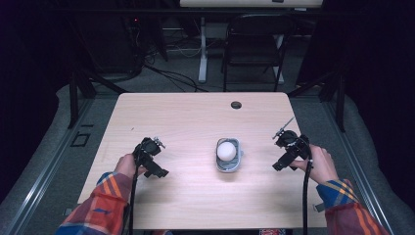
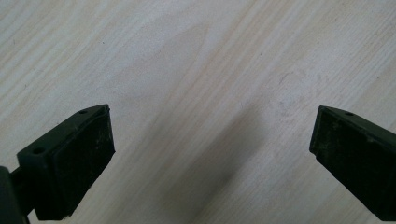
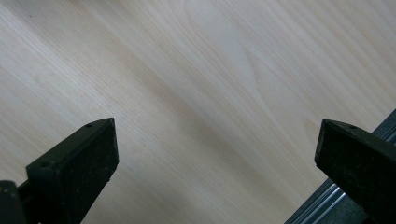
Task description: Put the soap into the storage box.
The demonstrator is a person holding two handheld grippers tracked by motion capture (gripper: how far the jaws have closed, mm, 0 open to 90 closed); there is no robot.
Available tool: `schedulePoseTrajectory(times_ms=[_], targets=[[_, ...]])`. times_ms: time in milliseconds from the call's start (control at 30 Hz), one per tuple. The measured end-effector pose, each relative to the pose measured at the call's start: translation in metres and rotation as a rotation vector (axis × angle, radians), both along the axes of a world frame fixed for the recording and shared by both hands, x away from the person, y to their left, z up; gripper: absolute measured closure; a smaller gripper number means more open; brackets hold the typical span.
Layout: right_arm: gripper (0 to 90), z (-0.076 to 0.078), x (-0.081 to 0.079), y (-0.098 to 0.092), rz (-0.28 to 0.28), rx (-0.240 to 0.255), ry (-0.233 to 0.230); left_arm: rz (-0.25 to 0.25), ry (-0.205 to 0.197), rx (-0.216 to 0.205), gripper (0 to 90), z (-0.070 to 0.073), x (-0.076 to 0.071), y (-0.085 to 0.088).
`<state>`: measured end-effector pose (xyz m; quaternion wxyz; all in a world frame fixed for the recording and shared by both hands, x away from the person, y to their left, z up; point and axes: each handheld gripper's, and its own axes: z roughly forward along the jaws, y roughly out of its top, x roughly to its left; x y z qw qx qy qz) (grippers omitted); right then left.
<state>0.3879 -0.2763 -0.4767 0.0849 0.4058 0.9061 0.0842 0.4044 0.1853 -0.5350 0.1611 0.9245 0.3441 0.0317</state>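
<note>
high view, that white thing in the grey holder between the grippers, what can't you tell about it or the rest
- White round object, high view: too small and blurred to identify.
- Grey holder, high view: its inside is hidden by the white object; whether it is a tray or a device is unclear.
- Chair beyond the table, high view: dark, details lost.

Nothing readable anywhere here, no labels, brands or numbers. The wooden worktop (image 1: 186, 117) is plain, just grain. Same up close in both gripper views.
</note>
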Motion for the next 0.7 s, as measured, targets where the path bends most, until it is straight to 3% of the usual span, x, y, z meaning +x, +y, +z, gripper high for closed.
schedulePoseTrajectory(times_ms=[300,333,367,400,433,467,533,600,633,700], targets=[[0.0,-0.017,-0.010,-0.023,-0.038,-0.011,0.015,0.000,-0.001,-0.003,0.0,-0.001,0.000,0.000],[0.0,-0.023,-0.014,-0.026,-0.072,0.034,-0.006,-0.001,0.000,-0.002,0.0,-0.001,0.000,0.000],[0.0,-0.025,-0.015,-0.028,-0.077,0.038,-0.001,-0.002,-0.001,-0.002,0.0,-0.001,0.000,0.000],[0.0,-0.023,-0.014,-0.031,-0.032,-0.018,0.030,-0.002,-0.001,-0.001,0.0,0.000,0.000,-0.001],[0.0,-0.030,-0.017,-0.031,-0.064,0.017,0.008,-0.002,-0.001,-0.001,0.0,0.000,0.000,-0.001],[0.0,-0.036,-0.019,-0.032,-0.074,0.022,0.004,-0.002,-0.001,-0.001,0.0,0.000,0.000,-0.001],[0.0,-0.039,-0.017,-0.035,-0.028,-0.047,0.072,-0.005,0.001,0.000,0.0,0.000,0.000,-0.001],[0.0,-0.048,-0.020,-0.035,-0.071,0.006,0.045,-0.006,-0.002,-0.001,0.0,0.000,0.000,-0.001],[0.0,-0.048,-0.018,-0.035,-0.058,-0.025,0.072,-0.005,-0.003,-0.001,0.0,0.000,0.000,-0.001],[0.0,-0.050,-0.017,-0.035,-0.058,-0.027,0.075,-0.004,-0.004,-0.002,0.0,0.000,0.000,0.000]])
